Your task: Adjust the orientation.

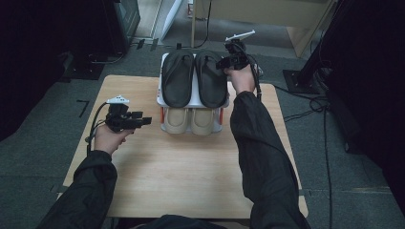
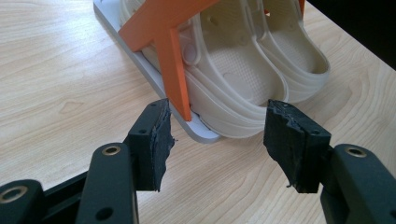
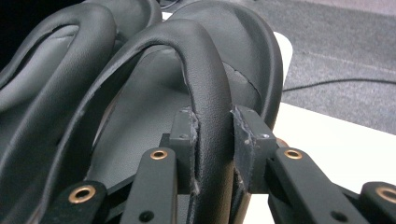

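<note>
A pair of black sandals lies on the top shelf of a small white rack (image 1: 159, 98), the right sandal (image 1: 211, 81) beside the left one (image 1: 177, 78). My right gripper (image 1: 224, 62) reaches in from the right and is shut on the right sandal's strap (image 3: 205, 84), one pad on each side of it (image 3: 214, 140). The other sandal (image 3: 60, 56) lies just beyond. Two beige clogs (image 1: 190, 120) sit on the lower shelf. My left gripper (image 1: 145, 120) hovers over the wooden table left of the rack, open (image 2: 218, 142), pointing at the clogs (image 2: 243, 79) with nothing between its pads.
An orange bracket (image 2: 173, 51) holds up the rack's top shelf above its pale base plate (image 2: 201, 133). The rack stands at the far edge of the table (image 1: 191, 171). Cables (image 1: 305, 102) and dark stands lie on the grey floor around.
</note>
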### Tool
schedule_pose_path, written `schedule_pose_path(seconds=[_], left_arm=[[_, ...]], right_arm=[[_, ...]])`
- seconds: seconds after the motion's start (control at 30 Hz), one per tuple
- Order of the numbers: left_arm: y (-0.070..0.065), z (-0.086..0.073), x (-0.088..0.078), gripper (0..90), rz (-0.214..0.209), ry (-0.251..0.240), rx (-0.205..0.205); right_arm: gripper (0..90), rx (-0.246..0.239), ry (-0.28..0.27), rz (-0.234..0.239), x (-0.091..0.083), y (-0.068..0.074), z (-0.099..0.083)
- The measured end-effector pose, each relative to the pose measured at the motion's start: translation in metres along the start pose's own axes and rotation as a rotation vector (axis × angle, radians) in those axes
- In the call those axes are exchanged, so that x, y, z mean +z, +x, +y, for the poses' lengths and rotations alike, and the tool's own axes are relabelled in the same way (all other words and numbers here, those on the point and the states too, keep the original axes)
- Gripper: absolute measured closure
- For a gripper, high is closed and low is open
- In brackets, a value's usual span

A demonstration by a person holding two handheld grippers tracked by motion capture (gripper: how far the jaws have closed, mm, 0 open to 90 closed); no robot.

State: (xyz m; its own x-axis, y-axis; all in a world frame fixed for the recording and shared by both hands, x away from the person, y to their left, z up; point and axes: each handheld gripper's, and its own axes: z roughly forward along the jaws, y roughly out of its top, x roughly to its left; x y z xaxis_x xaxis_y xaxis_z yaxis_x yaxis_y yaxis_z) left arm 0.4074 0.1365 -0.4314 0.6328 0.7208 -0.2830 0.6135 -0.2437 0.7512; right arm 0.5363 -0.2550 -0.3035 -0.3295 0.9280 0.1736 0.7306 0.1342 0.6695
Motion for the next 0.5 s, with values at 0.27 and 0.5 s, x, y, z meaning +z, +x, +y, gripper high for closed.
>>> schedule_pose_path(seconds=[0.27,0.5], left_arm=[[0.001,0.000,0.000,41.6,0.003,0.003,-0.002],[0.000,0.000,0.000,41.6,0.004,0.003,0.004]], right_arm=[[59.1,-0.078,-0.040,0.021,-0.004,-0.005,-0.010],[62.3,-0.105,-0.116,0.042,-0.034,-0.009,-0.010]])
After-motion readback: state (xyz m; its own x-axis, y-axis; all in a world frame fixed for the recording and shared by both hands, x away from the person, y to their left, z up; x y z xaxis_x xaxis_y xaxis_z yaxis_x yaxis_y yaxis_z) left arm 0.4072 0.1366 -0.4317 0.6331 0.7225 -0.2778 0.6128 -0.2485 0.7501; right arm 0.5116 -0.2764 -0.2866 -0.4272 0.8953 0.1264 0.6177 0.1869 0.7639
